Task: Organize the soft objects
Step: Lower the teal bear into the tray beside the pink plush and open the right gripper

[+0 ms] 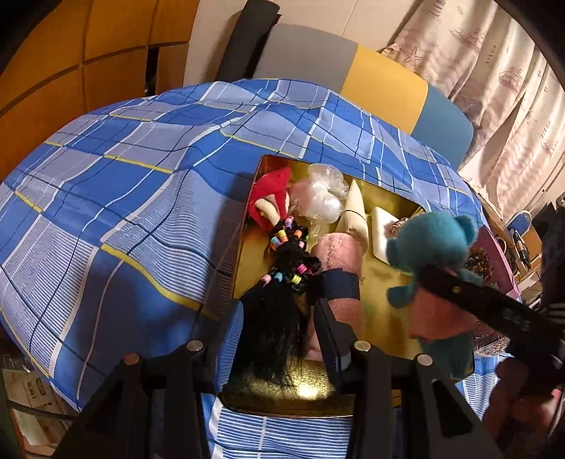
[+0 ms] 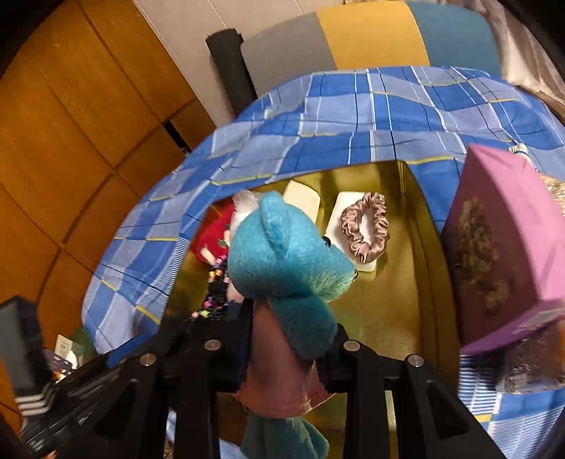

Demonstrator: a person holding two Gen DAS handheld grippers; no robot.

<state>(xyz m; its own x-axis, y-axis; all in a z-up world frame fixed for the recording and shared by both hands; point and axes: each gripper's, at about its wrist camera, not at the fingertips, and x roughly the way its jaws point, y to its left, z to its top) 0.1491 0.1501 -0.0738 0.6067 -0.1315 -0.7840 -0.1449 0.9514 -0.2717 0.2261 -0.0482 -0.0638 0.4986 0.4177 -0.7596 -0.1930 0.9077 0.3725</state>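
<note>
A gold box (image 1: 379, 282) lies on the blue plaid bed and holds several soft items: a red plush (image 1: 268, 201), a clear plastic bag (image 1: 323, 192), cream sponges (image 1: 355, 208), a pink towel (image 1: 340, 252) and a black wig with coloured beads (image 1: 286, 272). My left gripper (image 1: 279, 328) hangs over the box's near end, its fingers around the wig's black hair. My right gripper (image 2: 287, 317) is shut on a teal teddy bear in a pink dress (image 2: 286, 261), held above the box; it also shows in the left wrist view (image 1: 429, 243). A pink scrunchie (image 2: 365, 227) lies on a sponge.
A purple box (image 2: 508, 247) stands at the gold box's right edge. A grey, yellow and blue headboard (image 2: 367, 33) is behind the bed. Wooden panels (image 2: 70, 141) are to the left, curtains (image 1: 494, 88) to the right.
</note>
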